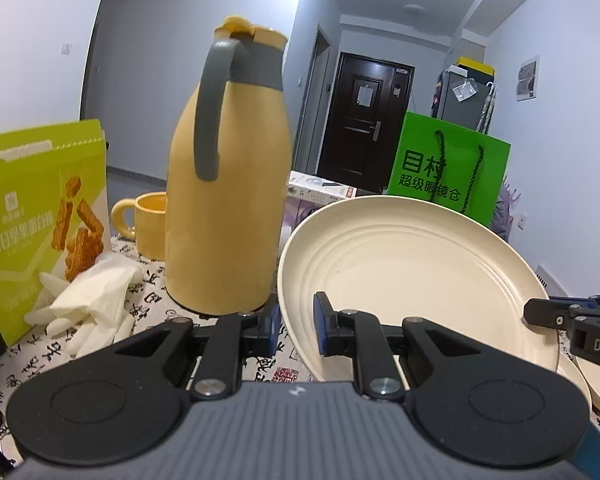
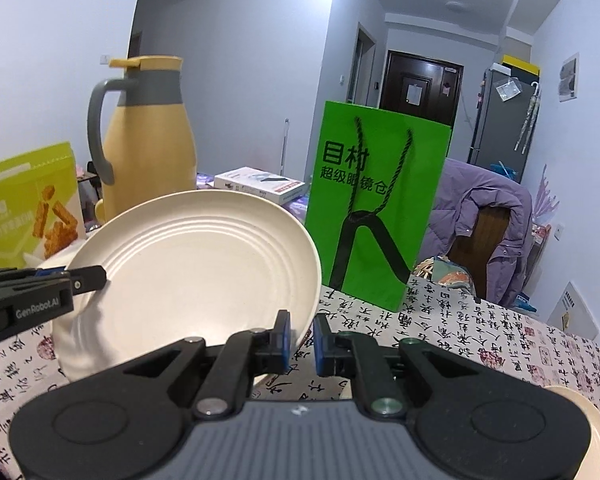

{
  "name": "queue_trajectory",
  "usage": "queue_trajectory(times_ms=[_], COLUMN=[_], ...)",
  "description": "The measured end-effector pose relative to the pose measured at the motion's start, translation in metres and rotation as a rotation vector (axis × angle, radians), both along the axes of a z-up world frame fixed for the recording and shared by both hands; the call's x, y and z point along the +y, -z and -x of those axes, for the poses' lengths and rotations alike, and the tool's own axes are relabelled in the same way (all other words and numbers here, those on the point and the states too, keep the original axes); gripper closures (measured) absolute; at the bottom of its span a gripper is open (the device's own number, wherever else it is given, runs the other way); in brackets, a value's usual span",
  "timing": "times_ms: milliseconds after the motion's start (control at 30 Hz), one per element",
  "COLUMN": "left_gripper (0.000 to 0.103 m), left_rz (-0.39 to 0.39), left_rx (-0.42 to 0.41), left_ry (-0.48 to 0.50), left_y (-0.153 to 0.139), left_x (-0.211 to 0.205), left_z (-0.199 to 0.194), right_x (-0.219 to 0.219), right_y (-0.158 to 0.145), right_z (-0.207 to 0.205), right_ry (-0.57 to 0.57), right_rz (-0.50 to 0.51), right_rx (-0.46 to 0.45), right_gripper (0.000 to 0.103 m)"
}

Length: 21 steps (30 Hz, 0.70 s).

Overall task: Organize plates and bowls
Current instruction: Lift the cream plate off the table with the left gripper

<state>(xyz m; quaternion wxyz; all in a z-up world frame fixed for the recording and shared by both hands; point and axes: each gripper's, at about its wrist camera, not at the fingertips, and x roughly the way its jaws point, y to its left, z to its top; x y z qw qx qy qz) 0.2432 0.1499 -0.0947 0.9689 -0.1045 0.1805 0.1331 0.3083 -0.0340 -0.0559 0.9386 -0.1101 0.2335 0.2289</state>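
Cream plate pinched at opposite rims, left tongs and right tongs both narrow on it, tilted clear of table, spanning between them, stack beyond right tongs.

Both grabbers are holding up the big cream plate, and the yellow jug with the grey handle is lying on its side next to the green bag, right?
Not quite. The yellow jug stands upright, as the left wrist view shows. The rest holds: the left gripper and right gripper each pinch the cream plate by its rim, with the green bag nearby.
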Motion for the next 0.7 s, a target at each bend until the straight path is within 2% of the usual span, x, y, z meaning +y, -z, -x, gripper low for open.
queue_trajectory(times_ms=[300, 700], left_gripper=[0.086, 0.086], left_rz=[-0.068, -0.077], left_rx=[-0.029, -0.048], left_ry=[-0.011, -0.01], left_y=[-0.018, -0.045], left_x=[-0.02, -0.038], left_z=[0.013, 0.051], right_x=[-0.016, -0.038], right_y=[-0.012, -0.035], right_z=[0.015, 0.054], right_ry=[-0.001, 0.005], right_rz=[-0.024, -0.06], right_rx=[-0.013, -0.043], right_gripper=[0.091, 0.091])
